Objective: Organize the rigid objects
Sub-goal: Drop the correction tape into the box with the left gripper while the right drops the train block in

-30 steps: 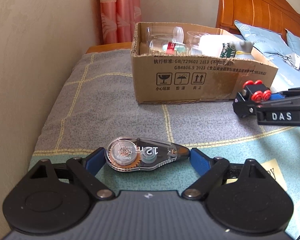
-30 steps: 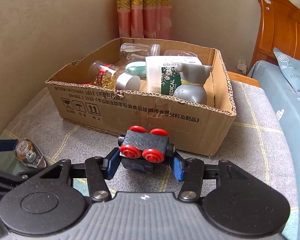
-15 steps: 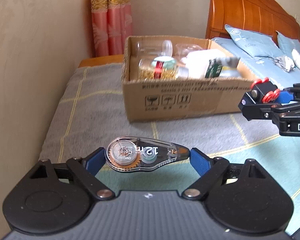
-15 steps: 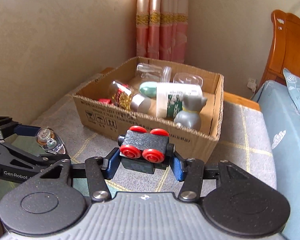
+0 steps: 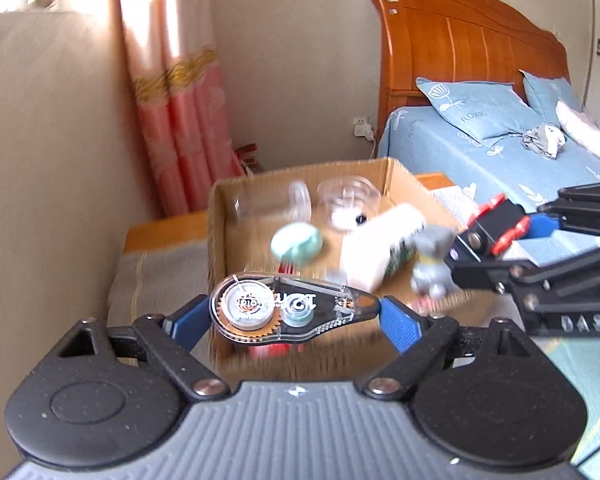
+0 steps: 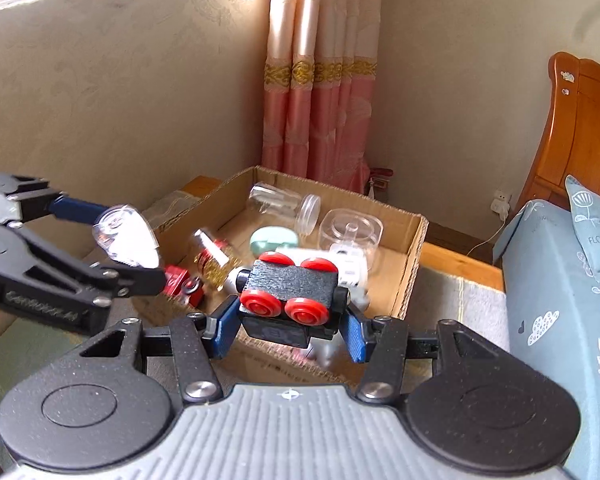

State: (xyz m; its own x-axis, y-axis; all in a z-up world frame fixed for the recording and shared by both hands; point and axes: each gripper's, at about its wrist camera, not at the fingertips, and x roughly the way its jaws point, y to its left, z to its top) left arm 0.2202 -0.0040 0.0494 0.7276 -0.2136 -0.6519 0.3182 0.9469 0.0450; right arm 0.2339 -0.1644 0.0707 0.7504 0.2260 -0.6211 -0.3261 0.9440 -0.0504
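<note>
My left gripper (image 5: 294,316) is shut on a clear correction-tape dispenser (image 5: 288,310), held lengthwise between the blue pads above the near edge of an open cardboard box (image 5: 216,240). My right gripper (image 6: 288,320) is shut on a black toy car with red wheels (image 6: 290,284), also raised over the box's (image 6: 414,248) near side. The left wrist view shows the right gripper (image 5: 512,236) with the car (image 5: 496,226) at the right. In the right wrist view the left gripper (image 6: 112,244) and the dispenser (image 6: 126,238) are at the left.
The box holds a clear jar (image 6: 284,204), a clear round container (image 6: 350,234), a mint-green case (image 6: 274,240), a white bottle (image 5: 380,240), a grey figurine (image 5: 430,264) and a small red item (image 6: 180,282). It stands on a plaid blanket (image 6: 456,300). A wall lies left, a pink curtain (image 6: 320,80) behind, a bed (image 5: 500,152) right.
Both grippers have risen with their objects and moved toward the box; I now look down into it instead of at its front wall. The two grips are unchanged.
</note>
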